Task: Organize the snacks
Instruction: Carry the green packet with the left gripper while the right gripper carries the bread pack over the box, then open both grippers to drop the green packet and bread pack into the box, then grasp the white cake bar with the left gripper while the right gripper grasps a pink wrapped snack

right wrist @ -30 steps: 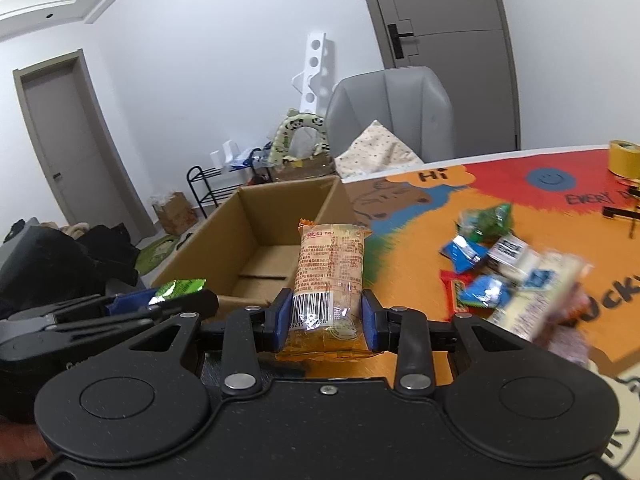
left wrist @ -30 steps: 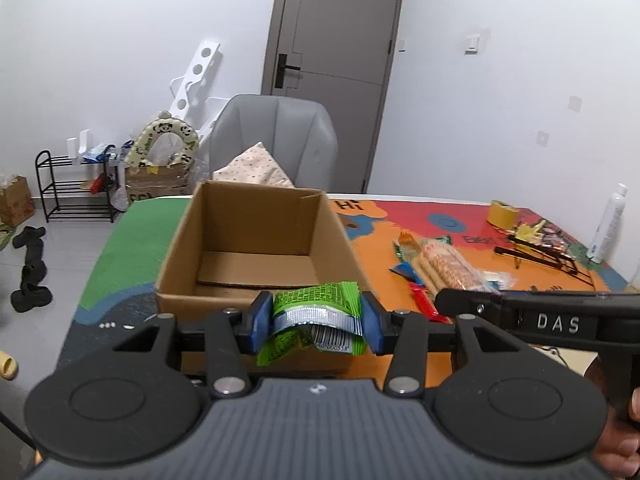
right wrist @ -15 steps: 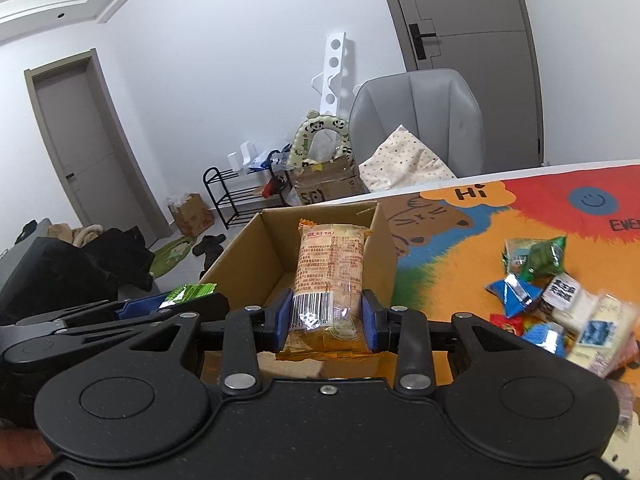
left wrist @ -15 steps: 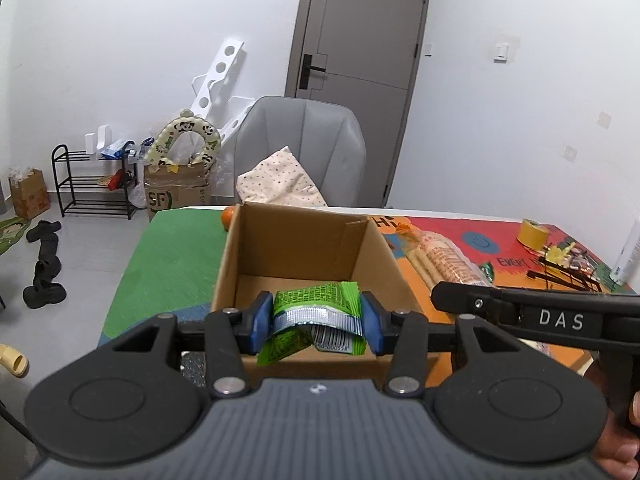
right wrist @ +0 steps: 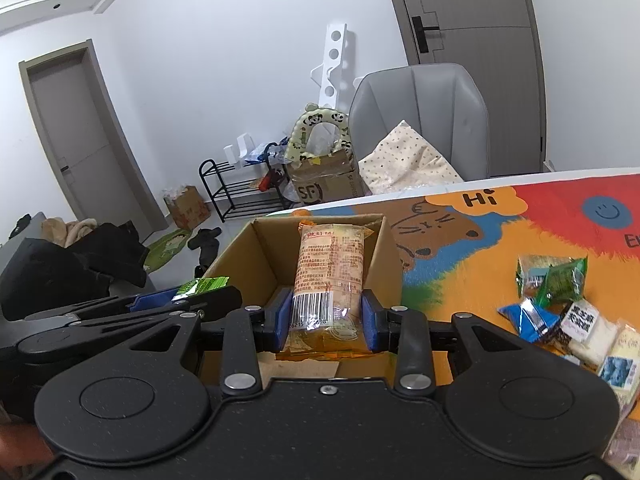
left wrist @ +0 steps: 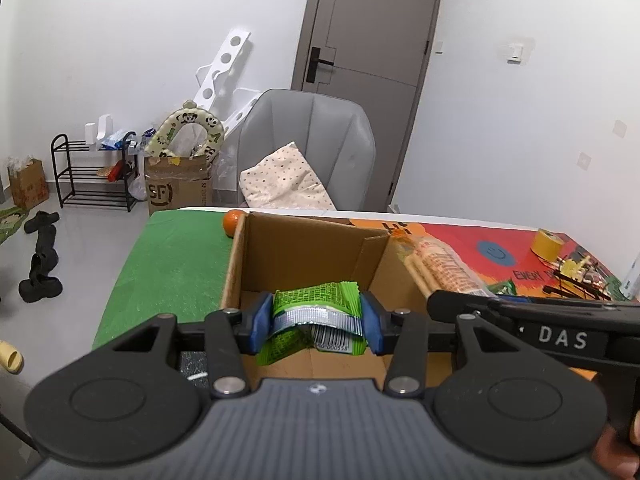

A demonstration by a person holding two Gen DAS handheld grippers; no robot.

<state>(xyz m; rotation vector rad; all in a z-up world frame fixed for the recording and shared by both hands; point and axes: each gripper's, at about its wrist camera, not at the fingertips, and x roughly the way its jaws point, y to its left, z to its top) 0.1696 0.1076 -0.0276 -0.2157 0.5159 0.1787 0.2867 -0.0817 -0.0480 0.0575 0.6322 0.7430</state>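
Note:
An open cardboard box (left wrist: 304, 248) (right wrist: 248, 252) stands on the colourful table mat. My left gripper (left wrist: 316, 322) is shut on a crumpled green snack packet (left wrist: 316, 304) and holds it over the box's near edge. My right gripper (right wrist: 326, 322) is shut on a long orange biscuit packet (right wrist: 330, 276) and holds it over the box opening. The right gripper and its biscuit packet (left wrist: 440, 268) show at the right of the left wrist view. The left gripper's green packet (right wrist: 202, 285) shows at the left of the right wrist view.
Several loose snack packets (right wrist: 552, 280) lie on the mat right of the box. An orange fruit (left wrist: 232, 222) sits behind the box's left corner. A yellow tape roll (left wrist: 548, 242) and small tools lie at the far right. A grey chair (left wrist: 308, 152) stands behind the table.
Both grippers have moved forward with their packets, from in front of the box to over its opening. The box now looks larger and closer in both views.

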